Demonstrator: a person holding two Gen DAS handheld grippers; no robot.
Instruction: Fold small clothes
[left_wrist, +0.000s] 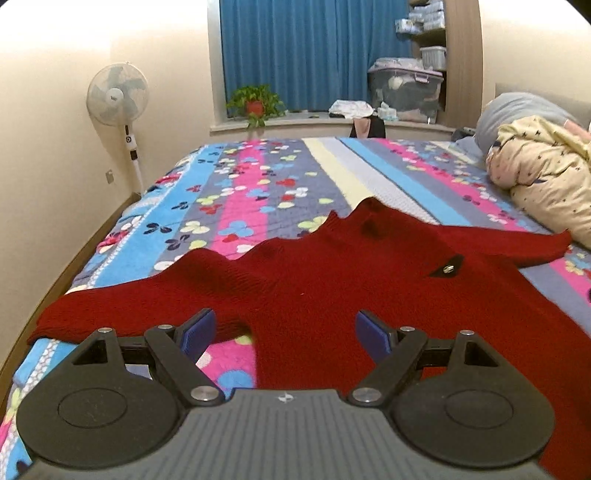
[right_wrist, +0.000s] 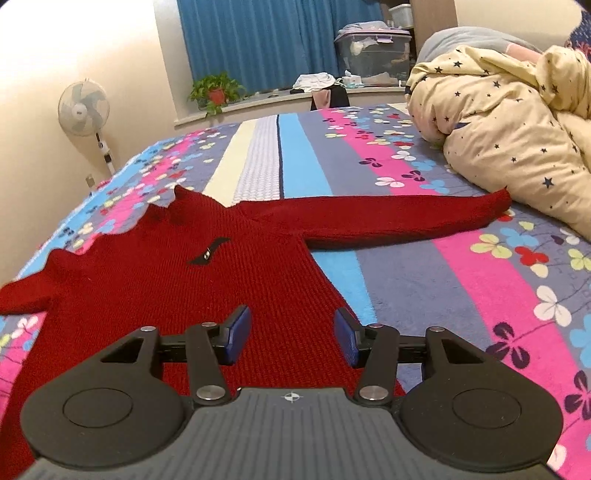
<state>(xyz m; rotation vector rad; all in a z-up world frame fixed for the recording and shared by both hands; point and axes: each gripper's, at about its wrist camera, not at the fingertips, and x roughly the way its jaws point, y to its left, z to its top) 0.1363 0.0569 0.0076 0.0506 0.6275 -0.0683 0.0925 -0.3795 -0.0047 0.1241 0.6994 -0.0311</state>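
A small dark red knit sweater (left_wrist: 325, 280) lies spread flat on the bed, sleeves out to both sides, a small black patch on its chest (left_wrist: 447, 266). My left gripper (left_wrist: 284, 334) is open and empty, low over the sweater's left side where the left sleeve (left_wrist: 110, 310) meets the body. The sweater also shows in the right wrist view (right_wrist: 207, 280), with its right sleeve (right_wrist: 399, 218) stretched toward the quilt. My right gripper (right_wrist: 291, 338) is open and empty over the sweater's lower right edge.
The bed has a striped floral cover (left_wrist: 243, 192). A bundled cream star-print quilt (right_wrist: 509, 122) lies at the right, touching the sleeve cuff. A standing fan (left_wrist: 117, 96), a potted plant (left_wrist: 255, 103) and a storage box (left_wrist: 406, 88) stand beyond the bed.
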